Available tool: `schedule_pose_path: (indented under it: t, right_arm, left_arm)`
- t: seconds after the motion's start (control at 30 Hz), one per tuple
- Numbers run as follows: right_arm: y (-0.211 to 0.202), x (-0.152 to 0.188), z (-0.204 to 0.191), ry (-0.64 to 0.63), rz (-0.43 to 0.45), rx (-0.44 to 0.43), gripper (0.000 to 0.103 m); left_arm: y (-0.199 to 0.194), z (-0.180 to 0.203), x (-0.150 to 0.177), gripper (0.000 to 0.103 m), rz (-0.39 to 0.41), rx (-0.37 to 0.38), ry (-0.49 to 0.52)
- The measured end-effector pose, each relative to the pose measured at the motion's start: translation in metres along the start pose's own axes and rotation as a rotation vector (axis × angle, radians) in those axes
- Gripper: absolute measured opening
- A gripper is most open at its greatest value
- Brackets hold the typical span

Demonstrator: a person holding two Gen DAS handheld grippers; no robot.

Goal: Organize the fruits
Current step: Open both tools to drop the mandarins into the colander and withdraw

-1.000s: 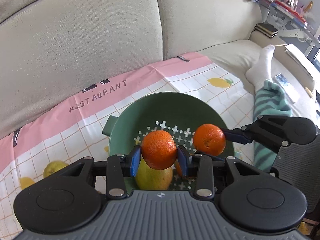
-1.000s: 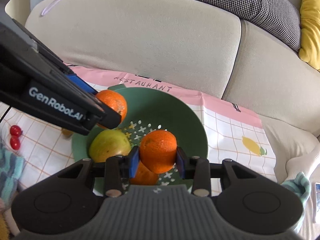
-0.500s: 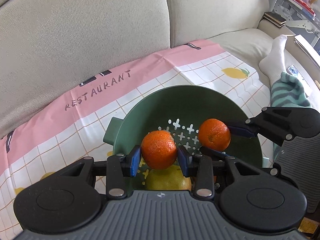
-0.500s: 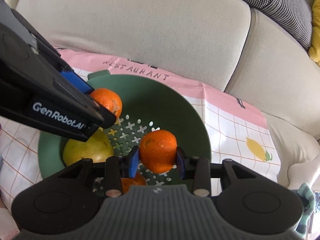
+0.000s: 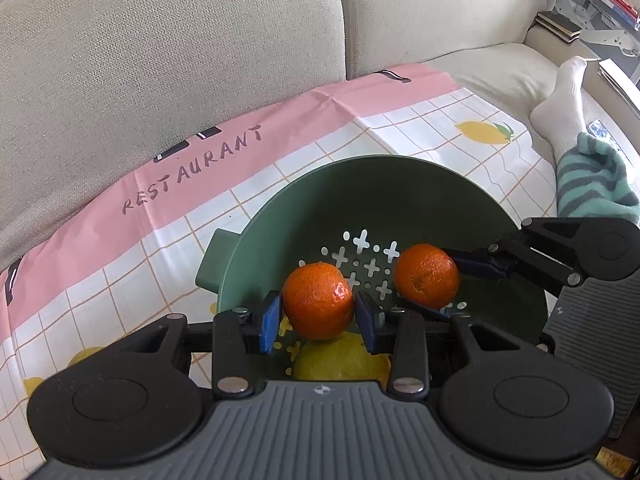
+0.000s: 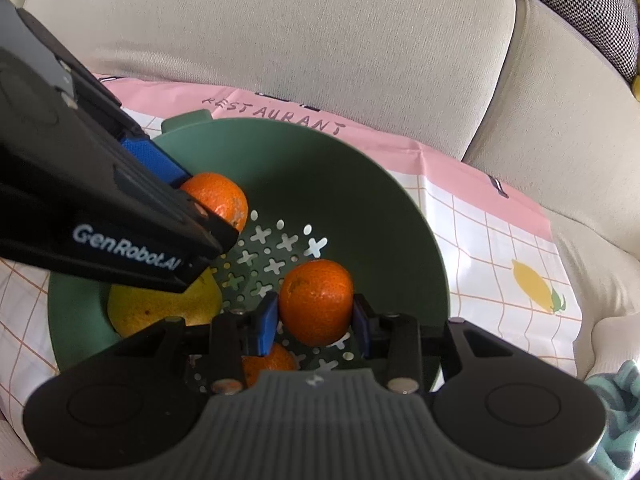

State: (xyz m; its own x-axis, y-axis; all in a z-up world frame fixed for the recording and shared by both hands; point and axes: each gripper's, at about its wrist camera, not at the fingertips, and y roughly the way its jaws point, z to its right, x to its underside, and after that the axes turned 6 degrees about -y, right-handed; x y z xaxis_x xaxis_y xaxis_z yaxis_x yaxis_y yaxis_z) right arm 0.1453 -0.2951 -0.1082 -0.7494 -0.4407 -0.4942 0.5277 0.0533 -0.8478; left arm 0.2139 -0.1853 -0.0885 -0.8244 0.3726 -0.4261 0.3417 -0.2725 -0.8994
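A round, dimpled orange tangerine (image 5: 318, 306) is clamped in the left gripper (image 5: 318, 320) and another (image 6: 316, 302) in the right gripper (image 6: 314, 322), both held over the green colander (image 6: 360, 200).

Left gripper (image 5: 319, 318) points steeply down, blue pads clamped on orange mandarin (image 5: 318, 305). Right gripper (image 6: 315, 318) points steeply down too, pads pressed on second mandarin (image 6: 316, 302). Grippers near each other, right one to right of left, fingertips not touching.
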Motion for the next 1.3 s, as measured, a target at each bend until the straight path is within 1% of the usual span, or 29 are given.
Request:
schedule_pose_path:
  t: [0.13, 0.27, 0.37, 0.4, 0.43, 0.5, 0.6, 0.63, 0.67, 0.73, 0.97, 1.07, 1.13, 1.17, 1.3]
  right_arm:
    - [0.003, 0.002, -0.001, 0.005, -0.007, -0.006, 0.036]
    - [0.003, 0.003, -0.006, -0.005, -0.010, 0.001, 0.036]
    - [0.001, 0.003, -0.006, 0.001, -0.007, 0.002, 0.036]
    - [-0.001, 0.002, -0.007, 0.000, 0.001, 0.007, 0.036]
    - [-0.003, 0.002, -0.008, -0.004, 0.006, 0.012, 0.039]
    - [-0.006, 0.000, -0.009, -0.016, 0.017, 0.023, 0.043]
    - [-0.014, -0.002, -0.014, -0.038, 0.032, 0.039, 0.046]
    - [-0.016, -0.003, -0.015, -0.042, 0.035, 0.046, 0.050]
    - [-0.018, -0.004, -0.016, -0.041, 0.037, 0.055, 0.055]
    - [-0.024, -0.004, -0.017, -0.031, 0.042, 0.067, 0.056]
    - [-0.046, -0.006, -0.019, 0.062, 0.071, 0.063, 0.068]
    - [-0.057, -0.007, -0.024, 0.094, 0.091, 0.054, 0.069]
    - [-0.056, -0.005, -0.030, 0.102, 0.110, 0.049, 0.071]
    - [-0.063, 0.001, -0.036, 0.105, 0.122, 0.047, 0.071]
    - [-0.079, -0.001, -0.051, 0.106, 0.162, 0.020, 0.071]
  left_arm:
    - [0.002, -0.002, 0.001, 0.045, 0.004, -0.013, -0.022]
    - [0.003, 0.000, 0.003, 0.045, 0.002, -0.023, -0.008]
    - [0.001, 0.001, 0.005, 0.051, 0.018, -0.032, 0.003]
    - [-0.001, 0.001, 0.005, 0.055, 0.030, -0.035, 0.004]
    - [-0.003, 0.001, 0.006, 0.060, 0.038, -0.037, 0.006]
    - [-0.007, 0.002, 0.006, 0.067, 0.049, -0.040, 0.012]
    - [-0.015, 0.003, 0.007, 0.070, 0.069, -0.032, 0.016]
    - [-0.018, 0.003, 0.007, 0.071, 0.075, -0.027, 0.015]
    - [-0.021, 0.004, 0.008, 0.071, 0.081, -0.022, 0.013]
    - [-0.030, 0.004, 0.009, 0.072, 0.096, -0.019, 0.011]
    - [-0.070, -0.002, 0.012, 0.075, 0.152, -0.050, 0.014]
    - [-0.086, -0.009, 0.020, 0.076, 0.179, -0.067, -0.004]
    - [-0.096, -0.015, 0.026, 0.076, 0.183, -0.078, -0.020]
    - [-0.101, -0.018, 0.029, 0.076, 0.184, -0.081, -0.027]
    - [-0.123, -0.031, 0.045, 0.076, 0.204, -0.109, -0.048]
